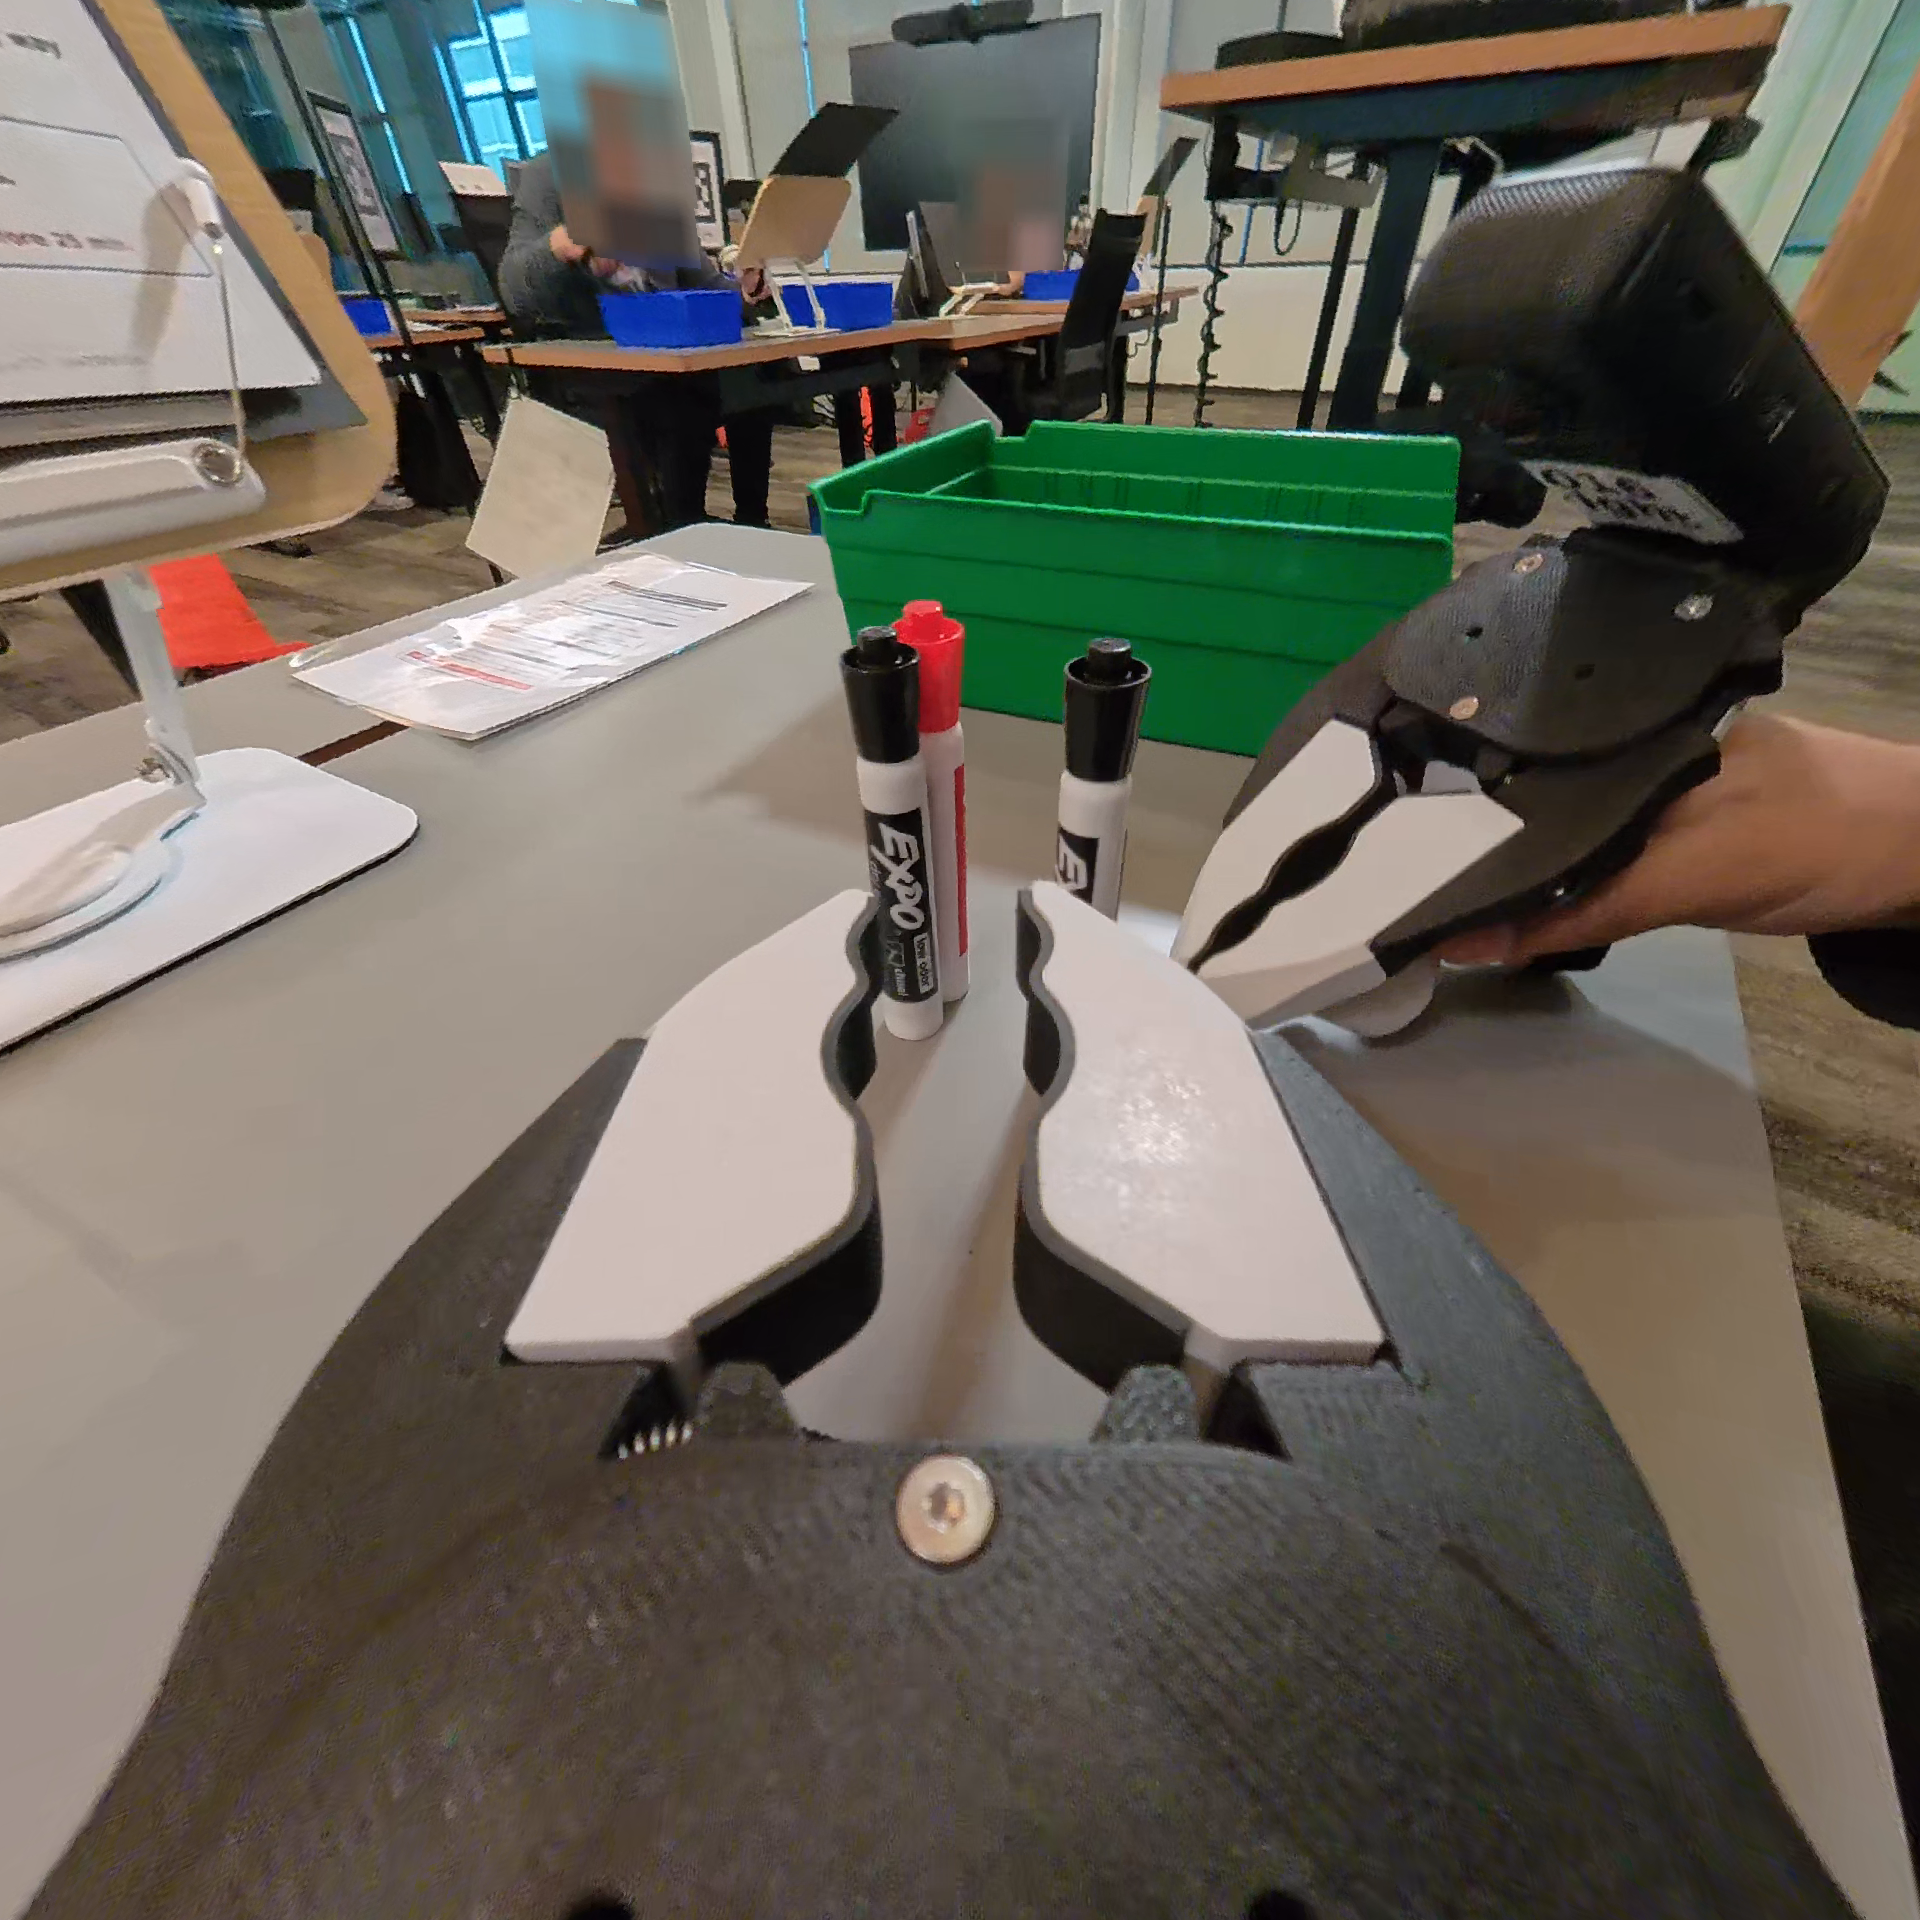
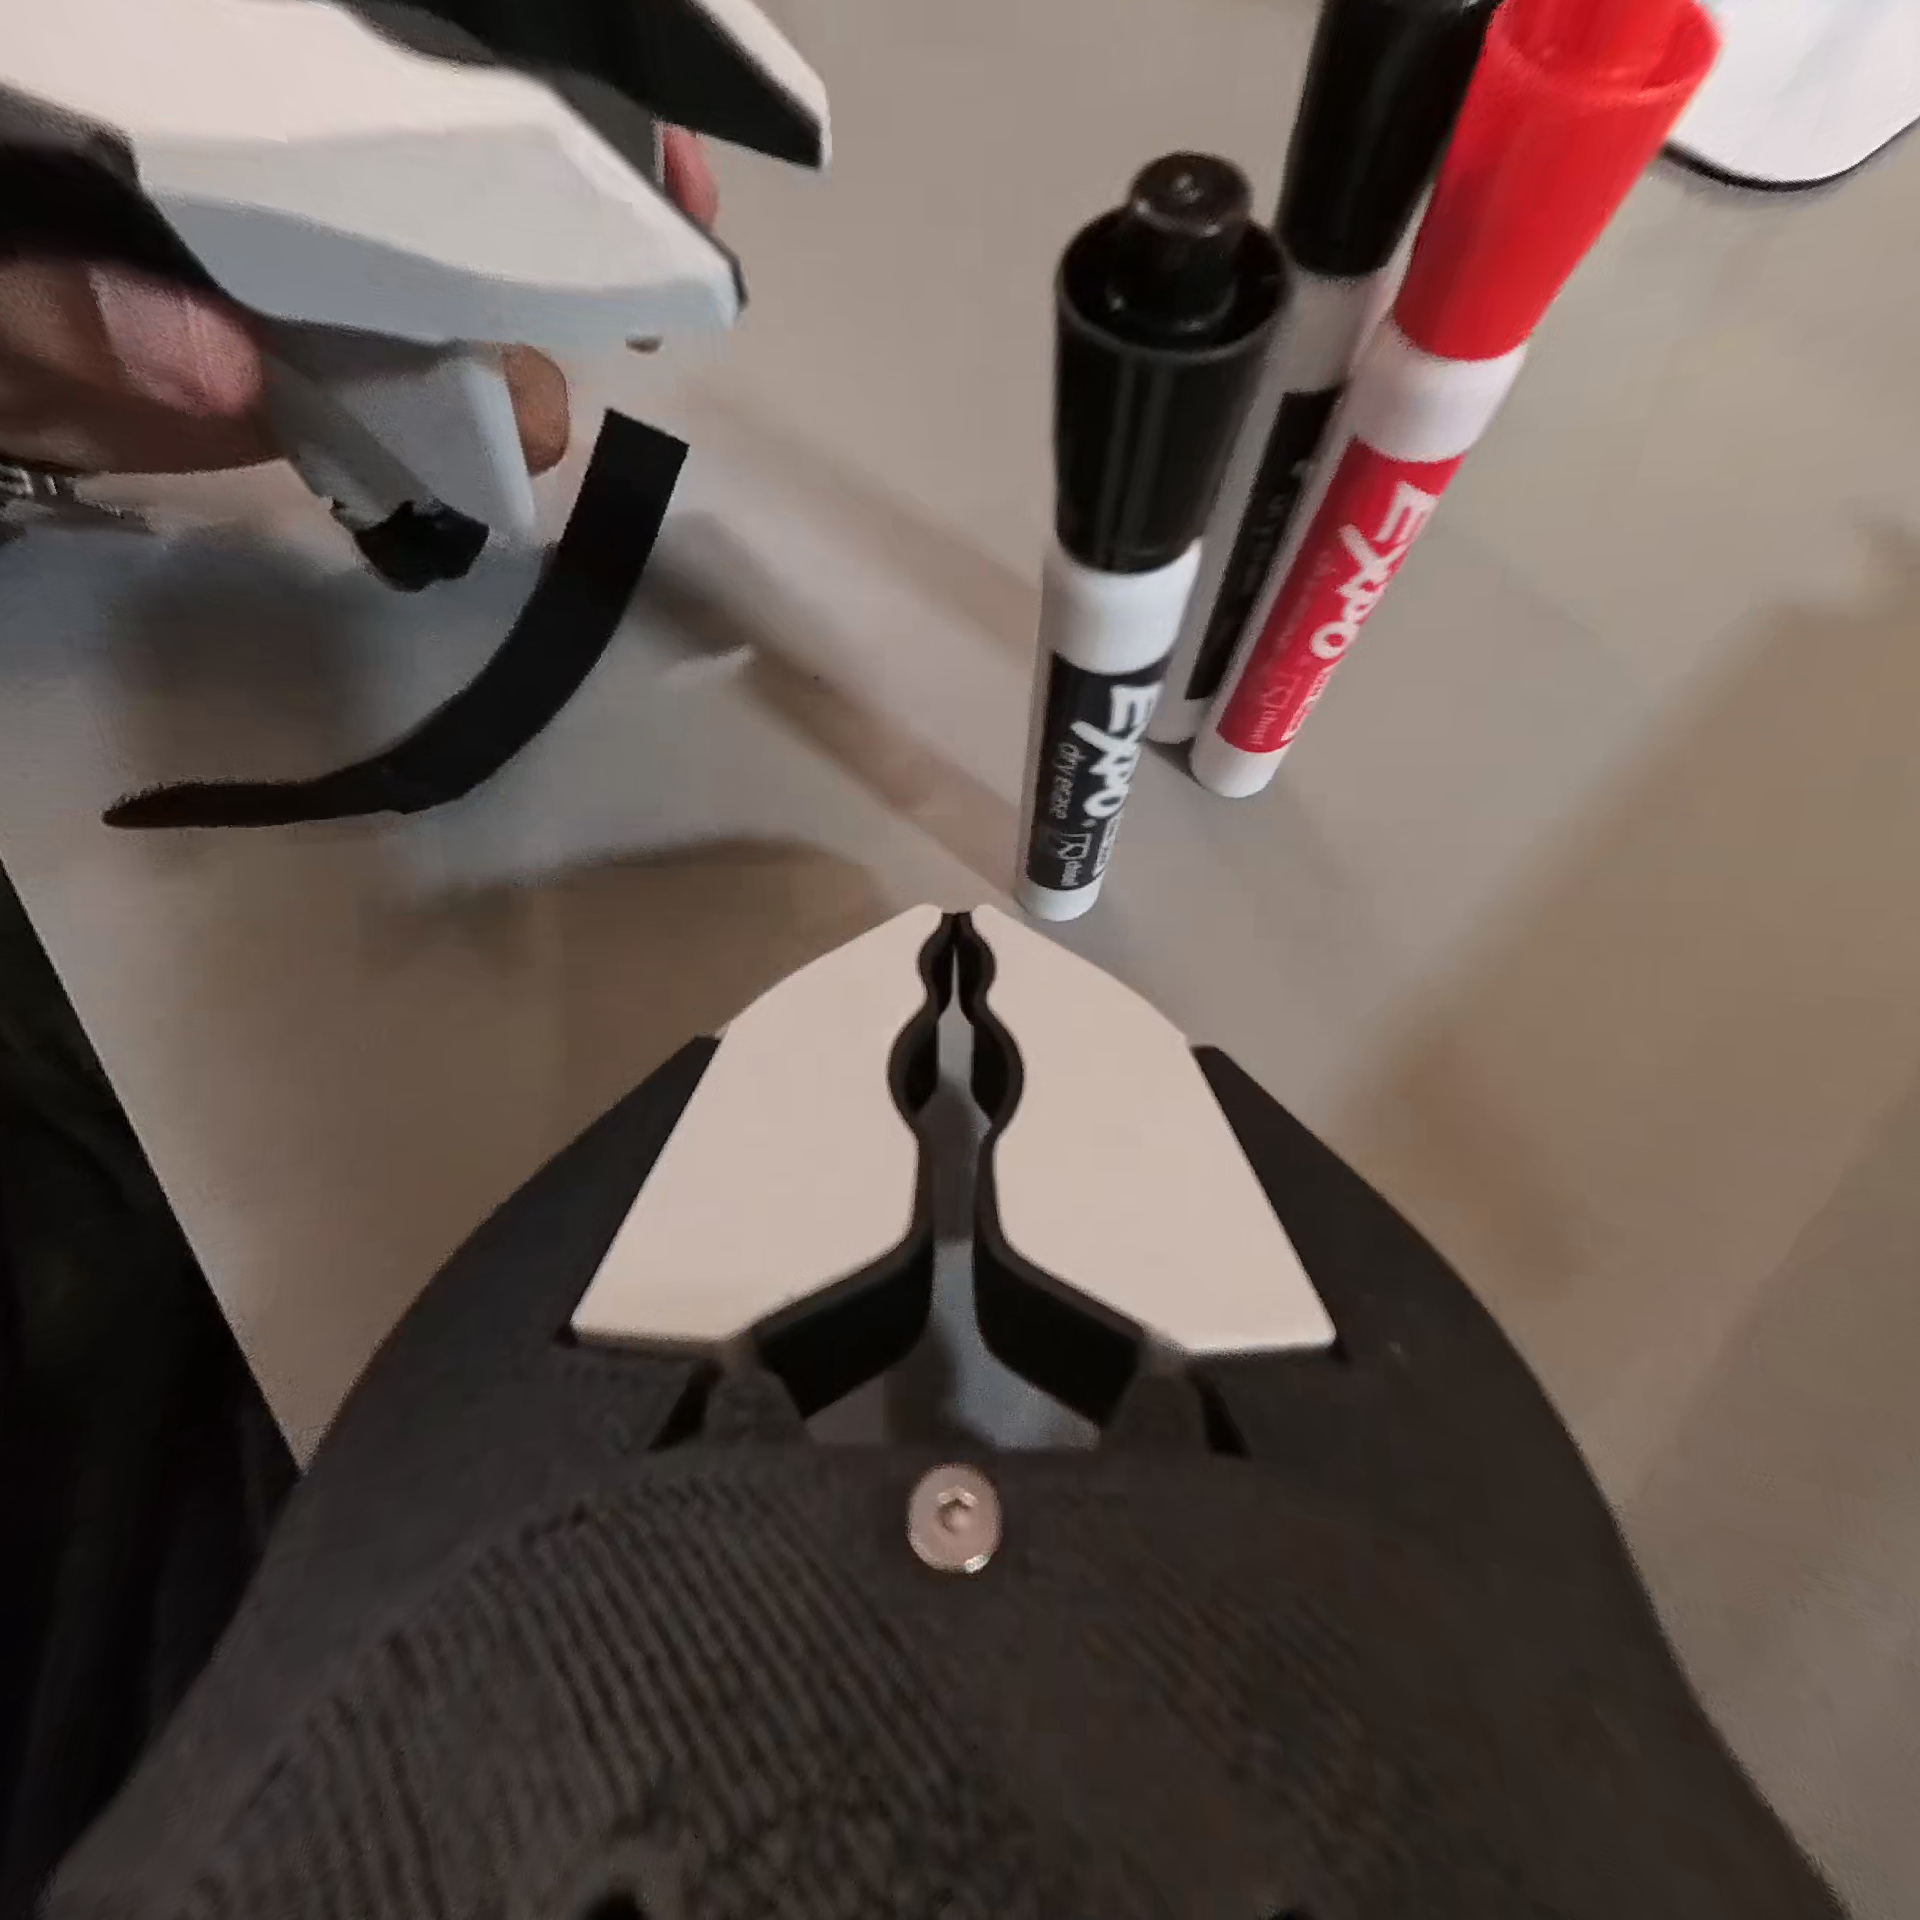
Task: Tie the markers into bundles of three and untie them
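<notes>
On grey desk (image 1: 540, 935), three markers standing upright: black marker (image 1: 896, 831) touching red marker (image 1: 940, 769), second black marker (image 1: 1096, 769) standing a little apart. Green bin (image 1: 1143, 561) sitting behind them, near far desk edge. Black strap (image 2: 499, 707) lying curled on desk beside left claw. Bare desk showing all around markers. Left claw (image 1: 940, 925) sitting level, fingers spread apart, holding nothing, first two markers just past its tips. Right claw (image 2: 958, 920) tilting down toward desk, fingers pressed together, holding nothing, hand (image 1: 1704, 842) gripping it.
</notes>
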Action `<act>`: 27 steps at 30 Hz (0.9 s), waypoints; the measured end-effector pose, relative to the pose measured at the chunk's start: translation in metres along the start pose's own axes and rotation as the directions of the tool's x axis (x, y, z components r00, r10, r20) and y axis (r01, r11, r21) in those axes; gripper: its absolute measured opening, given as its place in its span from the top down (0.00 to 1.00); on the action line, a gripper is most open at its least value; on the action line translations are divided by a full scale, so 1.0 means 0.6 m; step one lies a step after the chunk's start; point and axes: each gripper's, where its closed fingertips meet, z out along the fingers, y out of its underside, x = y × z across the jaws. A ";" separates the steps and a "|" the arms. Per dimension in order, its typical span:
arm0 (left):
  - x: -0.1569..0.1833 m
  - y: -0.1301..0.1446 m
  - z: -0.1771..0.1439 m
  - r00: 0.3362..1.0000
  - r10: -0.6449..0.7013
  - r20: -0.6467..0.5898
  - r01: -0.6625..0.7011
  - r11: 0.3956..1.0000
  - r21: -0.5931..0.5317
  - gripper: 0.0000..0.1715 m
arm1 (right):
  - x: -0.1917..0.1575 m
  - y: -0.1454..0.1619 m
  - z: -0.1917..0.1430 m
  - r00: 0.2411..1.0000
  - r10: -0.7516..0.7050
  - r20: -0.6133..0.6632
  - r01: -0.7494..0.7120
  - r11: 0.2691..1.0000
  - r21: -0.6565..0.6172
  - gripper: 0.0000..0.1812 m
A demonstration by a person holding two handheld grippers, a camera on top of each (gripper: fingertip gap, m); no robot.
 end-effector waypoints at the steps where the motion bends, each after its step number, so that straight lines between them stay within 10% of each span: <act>1: -0.004 0.000 -0.002 1.000 -0.015 0.006 0.015 1.000 0.004 0.85 | -0.001 0.000 0.002 1.000 -0.004 0.001 0.004 1.000 -0.007 1.00; 27: -0.024 0.001 -0.019 0.993 -0.110 0.033 0.109 0.994 0.019 0.86 | 0.036 -0.001 0.032 0.983 -0.104 -0.150 0.093 0.992 -0.081 1.00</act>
